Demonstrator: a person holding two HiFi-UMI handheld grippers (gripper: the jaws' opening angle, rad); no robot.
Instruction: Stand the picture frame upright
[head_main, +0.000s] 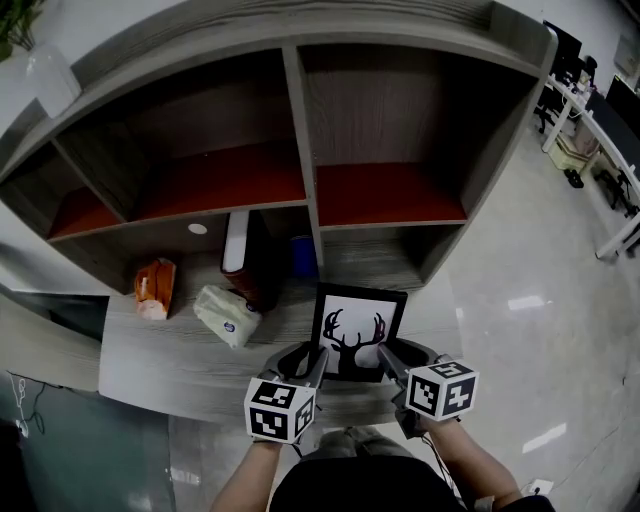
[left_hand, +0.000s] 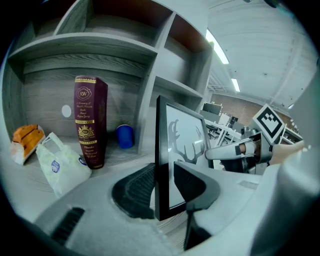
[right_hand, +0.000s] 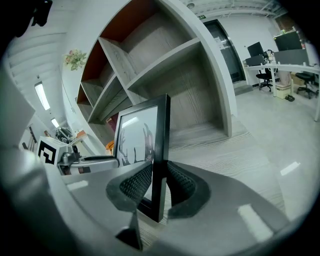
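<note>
Black-rimmed picture frame (head_main: 358, 318), stag silhouette on white, upright; left edge clamped in left gripper (head_main: 308, 360), right edge in right gripper (head_main: 396, 360), spanning between both.

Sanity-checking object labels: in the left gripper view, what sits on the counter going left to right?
orange crinkled snack packet → white soft plastic pack → dark red hardback book standing upright → small blue cup → black picture frame with a deer-antler print
</note>
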